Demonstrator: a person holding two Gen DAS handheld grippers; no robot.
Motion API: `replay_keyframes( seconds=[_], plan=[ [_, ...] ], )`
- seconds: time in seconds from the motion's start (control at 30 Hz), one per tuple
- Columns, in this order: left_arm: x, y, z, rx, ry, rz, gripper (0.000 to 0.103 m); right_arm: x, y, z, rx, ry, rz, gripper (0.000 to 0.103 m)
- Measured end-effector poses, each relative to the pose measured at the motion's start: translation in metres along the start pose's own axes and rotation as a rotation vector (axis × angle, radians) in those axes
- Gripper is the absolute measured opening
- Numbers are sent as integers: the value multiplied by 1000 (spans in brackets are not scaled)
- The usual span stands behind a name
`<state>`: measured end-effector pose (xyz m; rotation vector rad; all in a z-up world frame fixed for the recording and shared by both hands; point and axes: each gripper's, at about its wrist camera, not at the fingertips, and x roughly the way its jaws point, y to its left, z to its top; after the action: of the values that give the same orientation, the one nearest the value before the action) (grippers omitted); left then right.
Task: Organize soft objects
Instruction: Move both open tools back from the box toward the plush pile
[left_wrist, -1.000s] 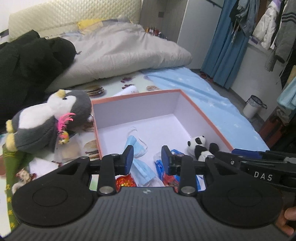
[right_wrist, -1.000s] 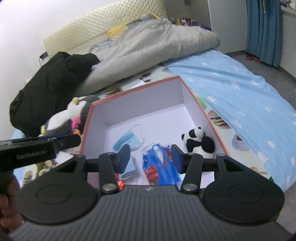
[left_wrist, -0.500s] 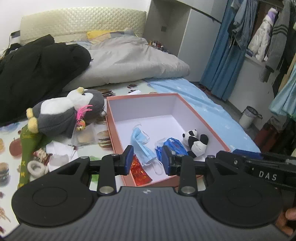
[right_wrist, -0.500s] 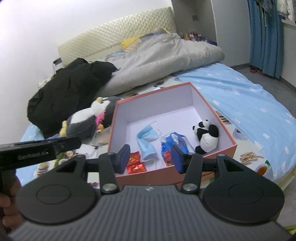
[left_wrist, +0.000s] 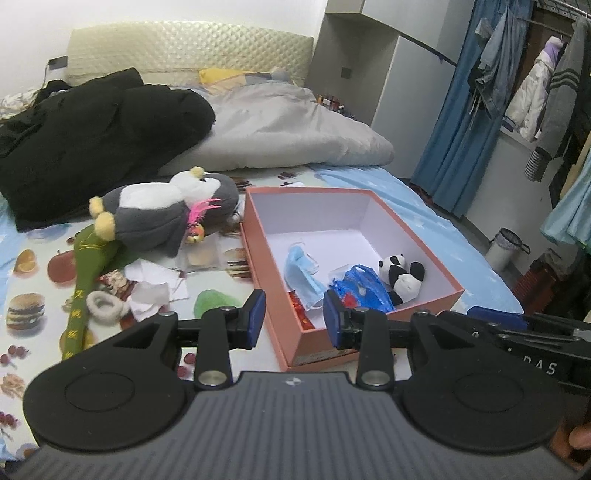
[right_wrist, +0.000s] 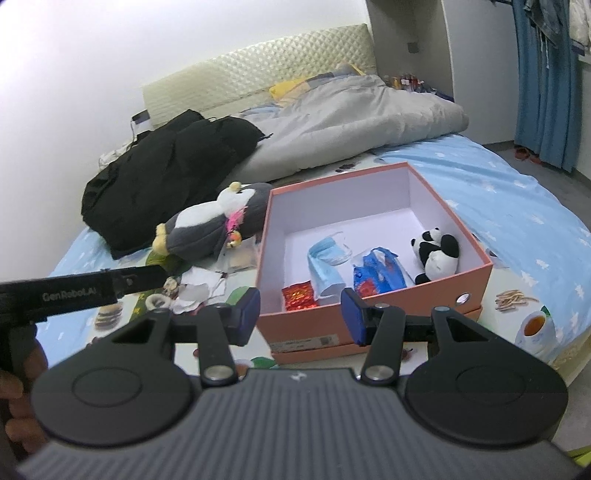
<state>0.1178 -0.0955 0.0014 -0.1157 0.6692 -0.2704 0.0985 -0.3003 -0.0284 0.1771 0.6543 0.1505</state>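
A salmon-pink box (left_wrist: 417, 236) (right_wrist: 369, 328) lies open on the bed. Inside it are a small panda plush (left_wrist: 400, 275) (right_wrist: 436, 254), a blue face mask (left_wrist: 301, 269) (right_wrist: 327, 260), a blue plastic bag (left_wrist: 360, 291) (right_wrist: 378, 273) and a red packet (right_wrist: 299, 297). A grey-and-white penguin plush (left_wrist: 162, 218) (right_wrist: 210, 227) lies left of the box, outside it. My left gripper (left_wrist: 293, 319) hovers before the box's near corner, its jaws opening with nothing between them. My right gripper (right_wrist: 299, 317) is open and empty in front of the box's near wall.
Left of the box lie a green cloth strip (left_wrist: 83, 280), crumpled white paper (left_wrist: 151, 291) and a fuzzy ring (left_wrist: 105, 306). A black jacket (left_wrist: 85, 136) and a grey duvet (left_wrist: 280, 136) fill the bed's far side. Blue curtains (left_wrist: 458, 122) and a bin (left_wrist: 504, 247) stand on the right.
Both grippers have drawn back from over the box, so the whole box and the clutter beside it now show. The left jaws stand slightly wider.
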Motion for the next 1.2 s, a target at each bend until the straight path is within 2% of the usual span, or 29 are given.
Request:
replay_keyframes(
  seconds=[0.23, 0.5, 0.63, 0.87, 1.2],
  plan=[
    [-27, 18, -23, -21, -15, 39, 50, -10, 24, -15, -44, -4, 41, 52],
    [-53, 43, -57, -47, -18, 118, 52, -13, 48, -34, -98, 21, 100, 52],
    [-61, 59, -69, -103, -17, 118, 52, -8, 50, -40, -109, 42, 106, 52],
    [-47, 79, -71, -129, 19, 149, 52, 13, 60, -43, -112, 84, 119, 52],
    [2, 114, -58, -134, 85, 163, 53, 61, 77, -32, -126, 121, 144, 52]
  ],
)
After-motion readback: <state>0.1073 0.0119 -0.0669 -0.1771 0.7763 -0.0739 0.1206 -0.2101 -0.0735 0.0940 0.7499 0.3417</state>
